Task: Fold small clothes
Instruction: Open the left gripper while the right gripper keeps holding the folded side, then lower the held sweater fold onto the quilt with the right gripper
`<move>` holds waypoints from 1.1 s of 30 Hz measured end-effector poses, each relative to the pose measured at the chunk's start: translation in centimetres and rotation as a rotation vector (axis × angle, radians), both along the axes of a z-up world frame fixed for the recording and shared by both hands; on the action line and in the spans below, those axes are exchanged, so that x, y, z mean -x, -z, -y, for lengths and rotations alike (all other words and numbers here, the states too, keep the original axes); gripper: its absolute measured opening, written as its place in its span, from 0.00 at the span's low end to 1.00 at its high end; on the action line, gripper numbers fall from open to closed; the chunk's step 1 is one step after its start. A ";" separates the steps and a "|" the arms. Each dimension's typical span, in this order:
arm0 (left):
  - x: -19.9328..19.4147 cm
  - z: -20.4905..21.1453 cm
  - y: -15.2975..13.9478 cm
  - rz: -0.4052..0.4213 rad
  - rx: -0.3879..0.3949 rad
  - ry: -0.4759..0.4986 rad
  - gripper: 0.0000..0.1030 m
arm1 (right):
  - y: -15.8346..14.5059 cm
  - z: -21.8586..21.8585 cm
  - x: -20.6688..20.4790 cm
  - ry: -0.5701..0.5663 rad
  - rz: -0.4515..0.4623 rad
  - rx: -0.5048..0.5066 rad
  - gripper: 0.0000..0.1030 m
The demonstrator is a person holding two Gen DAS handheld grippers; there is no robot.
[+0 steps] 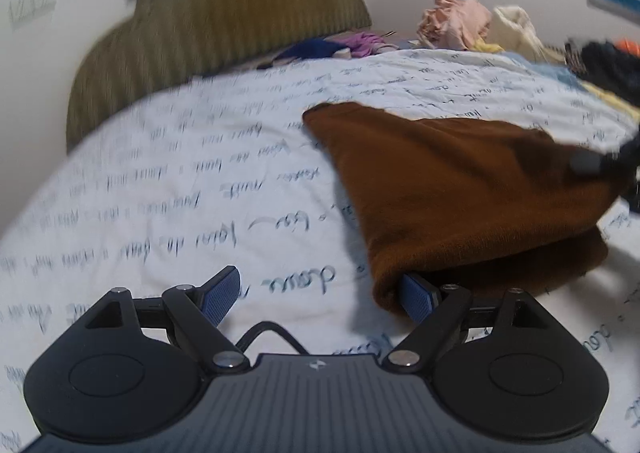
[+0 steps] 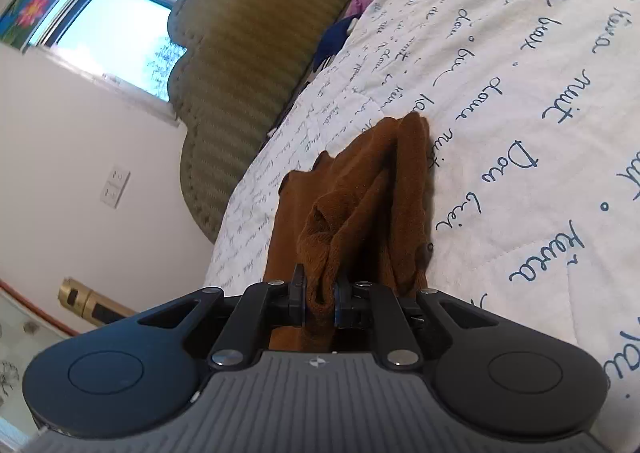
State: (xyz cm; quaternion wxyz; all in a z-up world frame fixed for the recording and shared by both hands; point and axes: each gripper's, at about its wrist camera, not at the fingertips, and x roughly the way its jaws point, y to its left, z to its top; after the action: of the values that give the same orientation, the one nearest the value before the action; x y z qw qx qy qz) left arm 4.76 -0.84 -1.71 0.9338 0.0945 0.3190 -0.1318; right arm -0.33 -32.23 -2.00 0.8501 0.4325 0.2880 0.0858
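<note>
A small brown garment point(image 1: 460, 189) lies folded over on the white quilt with blue script point(image 1: 180, 189). My left gripper point(image 1: 320, 295) stands wide open at the garment's near corner. Its right finger point(image 1: 418, 295) is tucked under the brown hem, while its left finger point(image 1: 220, 295) rests over bare quilt. The right wrist view, rolled sideways, has my right gripper point(image 2: 321, 299) shut on a bunched edge of the brown garment point(image 2: 376, 197), which trails away across the quilt point(image 2: 520, 113). The right gripper's dark tip point(image 1: 588, 163) shows at the garment's far right edge.
An olive ribbed headboard cushion point(image 1: 224, 29) stands at the bed's far side. Along the back lie blue and purple clothes point(image 1: 332, 47), pink and cream clothes point(image 1: 472, 27) and dark clothes point(image 1: 612, 69). A window point(image 2: 108, 13) and a wall socket point(image 2: 115, 187) show in the right wrist view.
</note>
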 end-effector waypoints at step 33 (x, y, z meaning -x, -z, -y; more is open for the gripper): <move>-6.0 -0.5 3.1 -0.404 0.562 0.063 0.82 | 2.3 -0.1 -1.0 -0.162 -0.076 0.057 0.62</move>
State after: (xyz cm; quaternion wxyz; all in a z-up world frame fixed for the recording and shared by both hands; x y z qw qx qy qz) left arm 10.79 -0.30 -4.81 0.8367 -0.1845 0.4457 -0.2593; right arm 0.68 -32.15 -4.30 0.8408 0.3862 0.3564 0.1295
